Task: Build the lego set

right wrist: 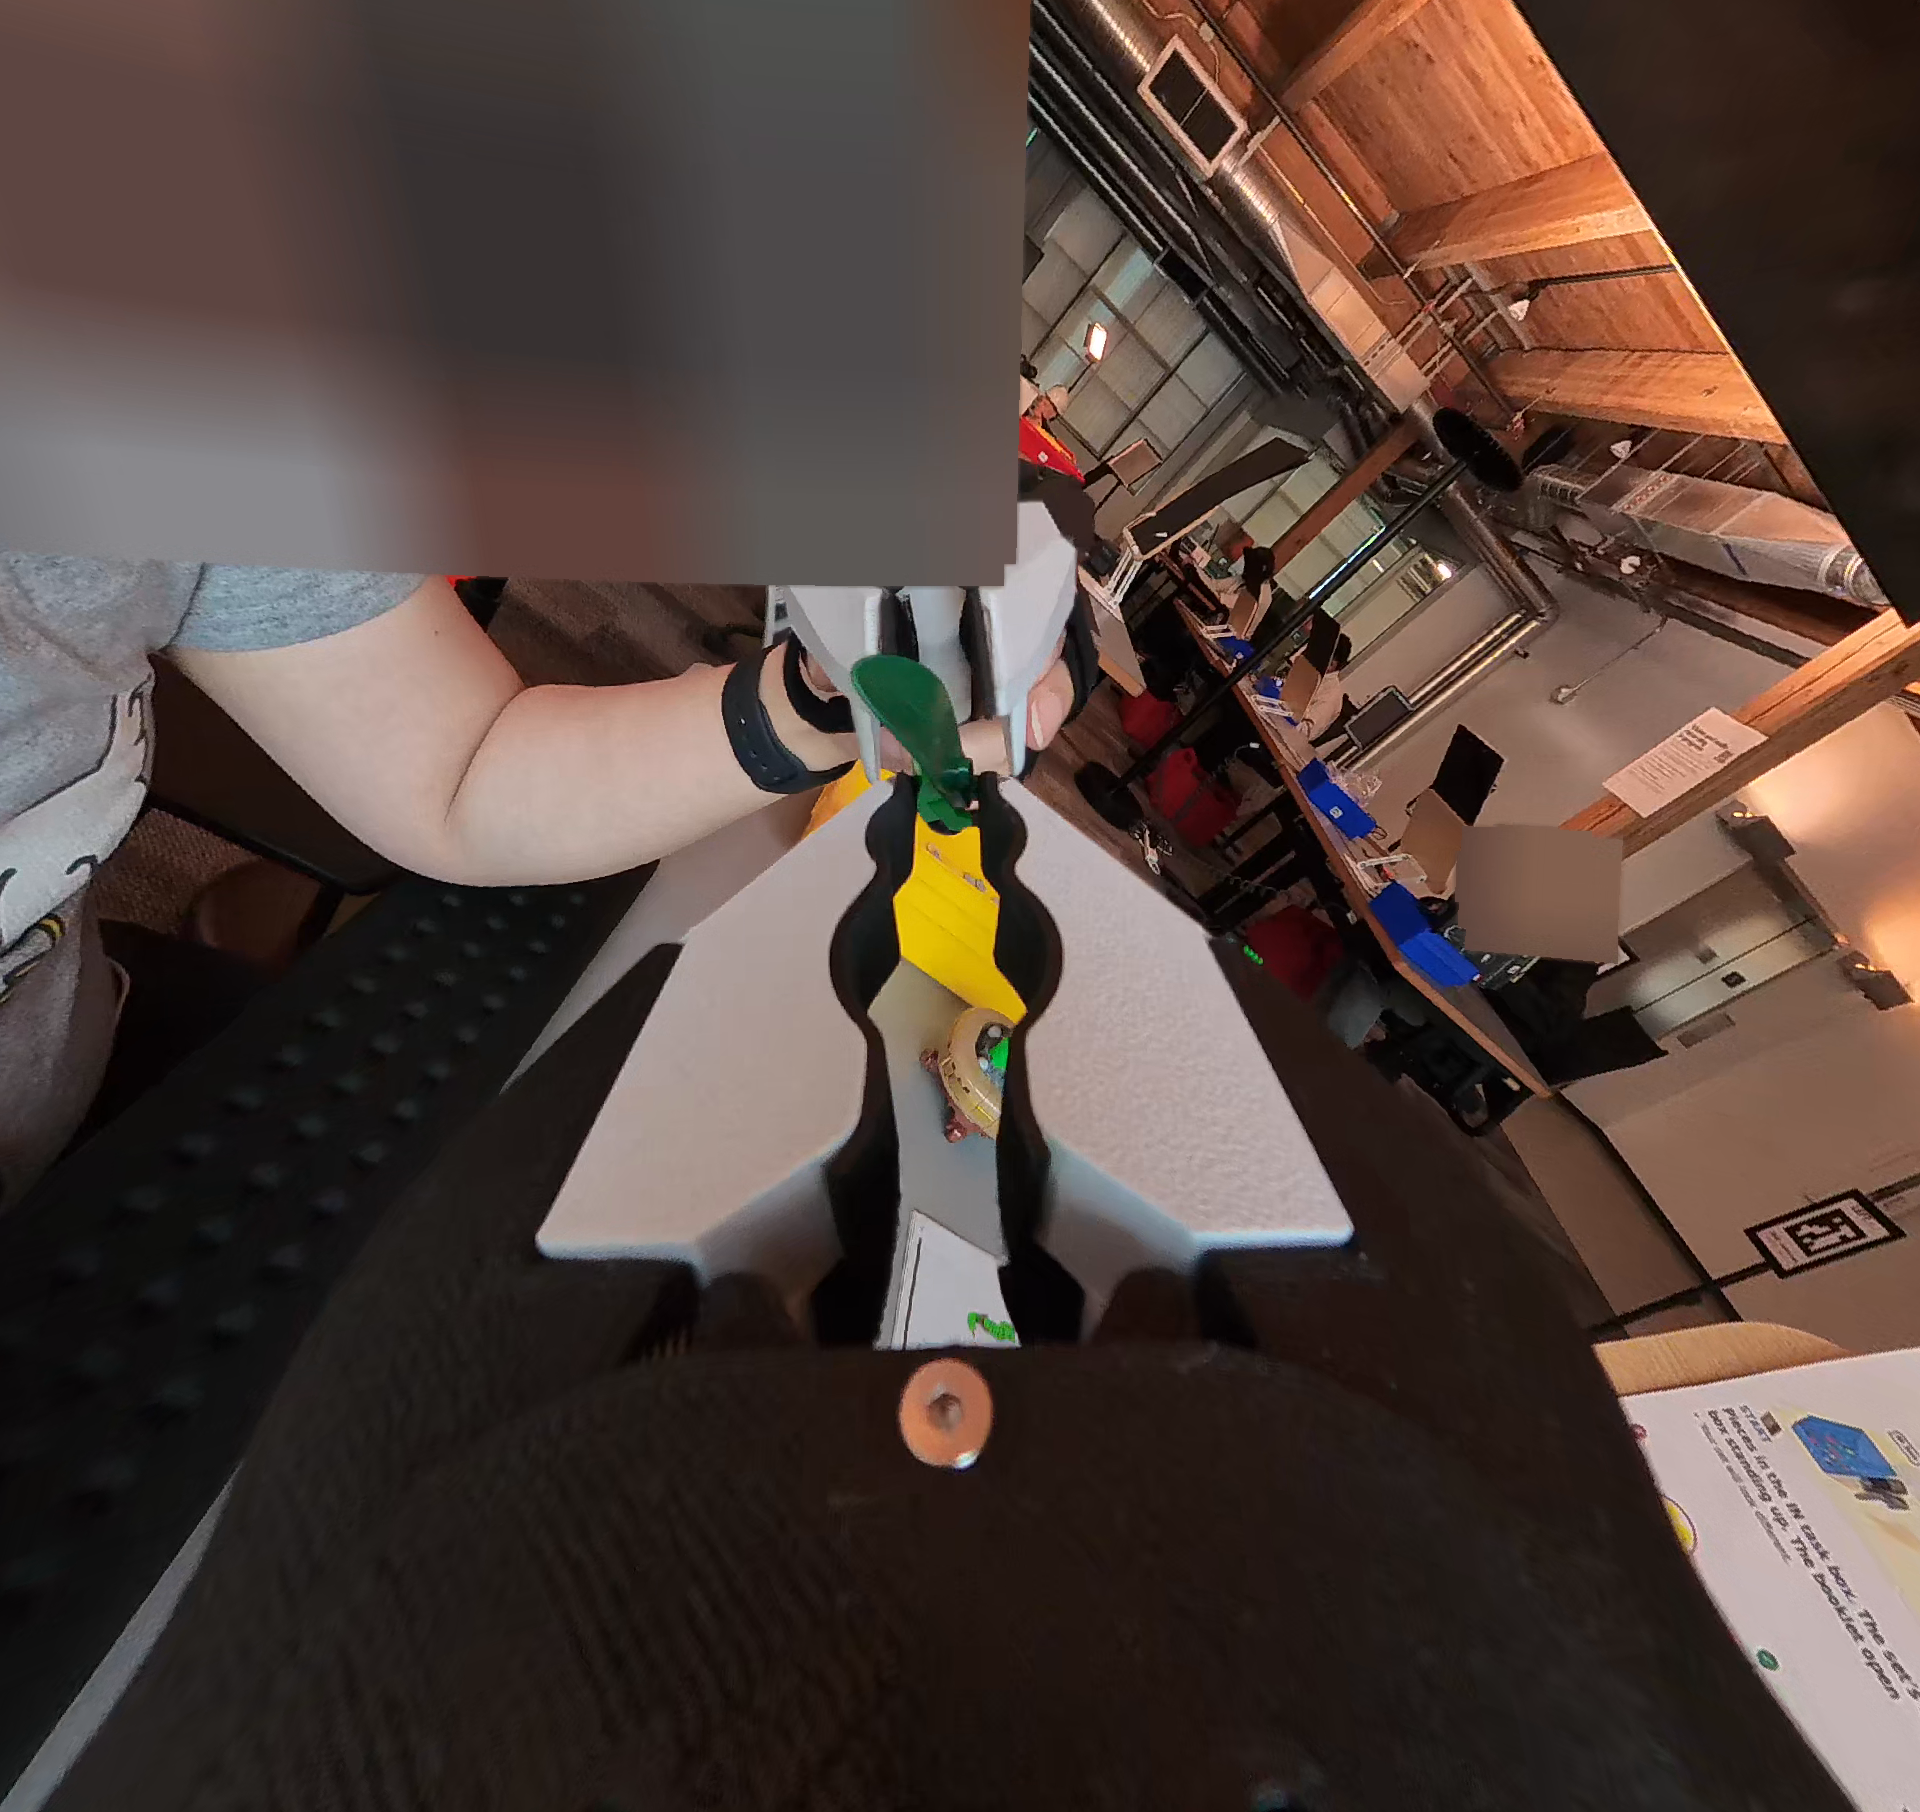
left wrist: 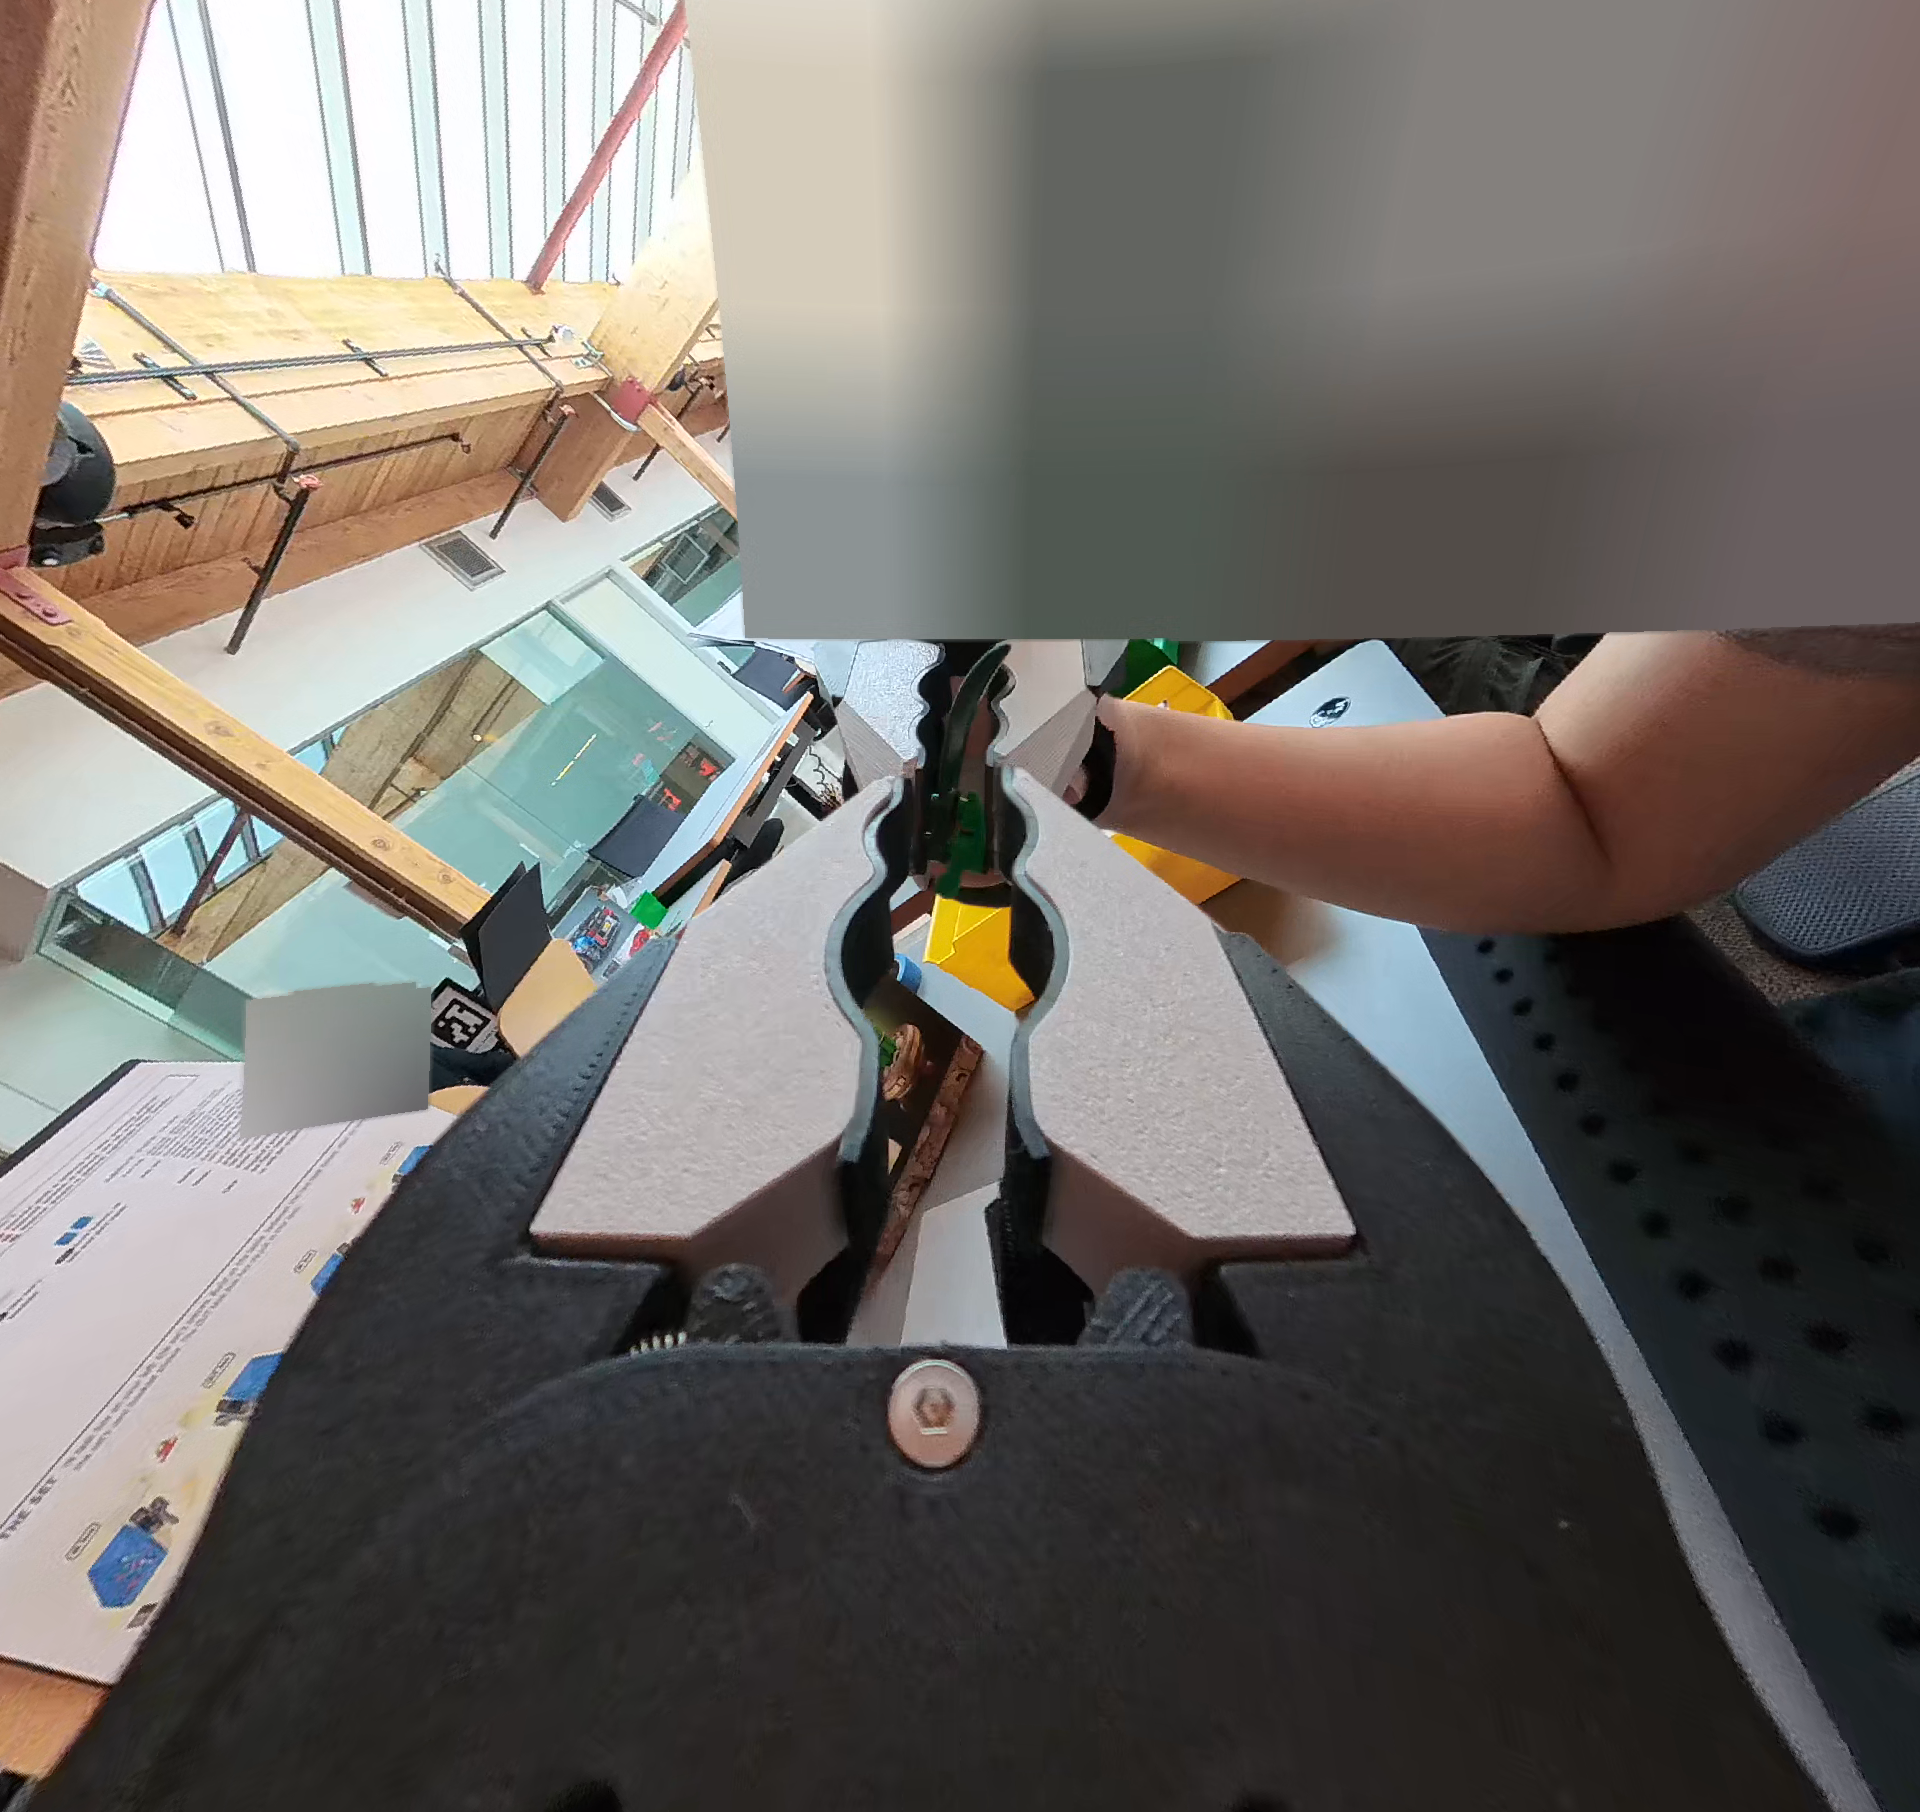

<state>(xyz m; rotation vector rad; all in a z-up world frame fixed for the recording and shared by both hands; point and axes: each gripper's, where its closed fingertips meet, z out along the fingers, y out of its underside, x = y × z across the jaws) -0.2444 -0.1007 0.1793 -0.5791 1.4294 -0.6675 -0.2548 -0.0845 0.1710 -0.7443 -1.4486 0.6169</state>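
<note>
We held both grippers tip to tip above the yellow bin [right wrist: 951, 915]. The left gripper [left wrist: 951, 806] and right gripper [right wrist: 951, 791] each seemed clenched on the green leaf piece [right wrist: 906, 718], mid-joining. A tan round sub-build [right wrist: 975, 1066] lay on the table just beside the bin. We judged most of the build left.

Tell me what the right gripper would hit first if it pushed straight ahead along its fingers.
Most likely the green leaf piece at its fingertips, with the left gripper directly behind it. The right gripper seems to pinch that piece's stem already, though depth is hard to judge.
</note>
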